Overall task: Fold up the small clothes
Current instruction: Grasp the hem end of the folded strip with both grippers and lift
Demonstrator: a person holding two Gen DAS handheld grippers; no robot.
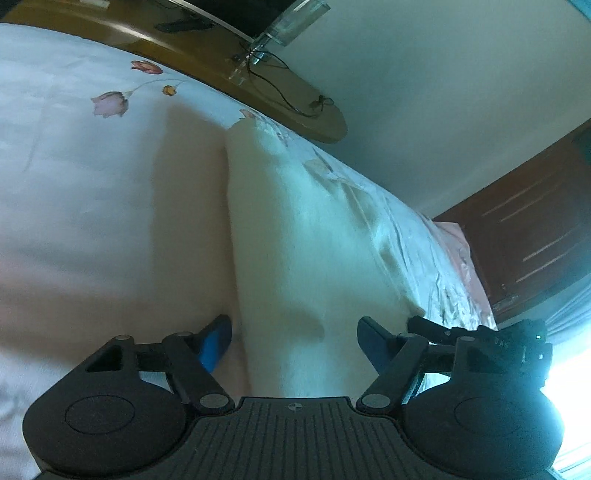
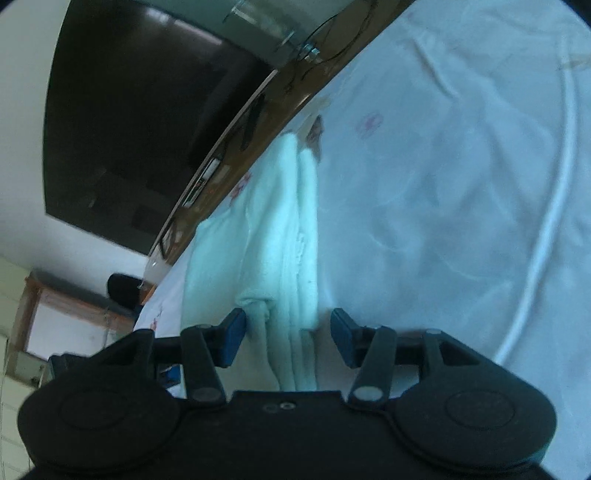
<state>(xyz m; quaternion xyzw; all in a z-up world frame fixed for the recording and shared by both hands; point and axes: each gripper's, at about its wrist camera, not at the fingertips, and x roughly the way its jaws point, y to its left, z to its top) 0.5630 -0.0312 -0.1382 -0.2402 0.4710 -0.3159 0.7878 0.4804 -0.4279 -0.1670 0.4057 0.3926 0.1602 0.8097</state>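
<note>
In the left wrist view, the floral bedsheet [image 1: 92, 192] fills the left half of the frame, pale with a pink tulip print [image 1: 110, 103] near the top. Along its far edge runs a wooden shelf [image 1: 207, 62] carrying a clear stand [image 1: 291, 26] and a dark cable [image 1: 280, 92]. To the right of the bare sheet lies the white fleecy garment [image 1: 295, 240], a long strip stretching away from the camera toward the shelf, its left edge straight and its right edge rumpled. The left gripper [image 1: 293, 343] has its blue-padded fingers [image 1: 216, 341] spread wide, one on each side of the near end of the garment; whether the pads touch the cloth cannot be told. At the lower right the black body of the other tool [image 1: 491, 339] shows, with a dark wooden door [image 1: 535, 221] behind it. In the right wrist view, a dark television screen [image 2: 140, 122] and the same shelf [image 2: 236, 155] occupy the left, then the garment [image 2: 291, 236] appears as a folded stack of layers running away down the middle. The right gripper [image 2: 288, 339] is likewise spread, its fingers [image 2: 232, 339] flanking the near end of the folded layers without pinching them. Farther right lies the sheet [image 2: 443, 184] and a white cord [image 2: 546, 221] curving across it.
</note>
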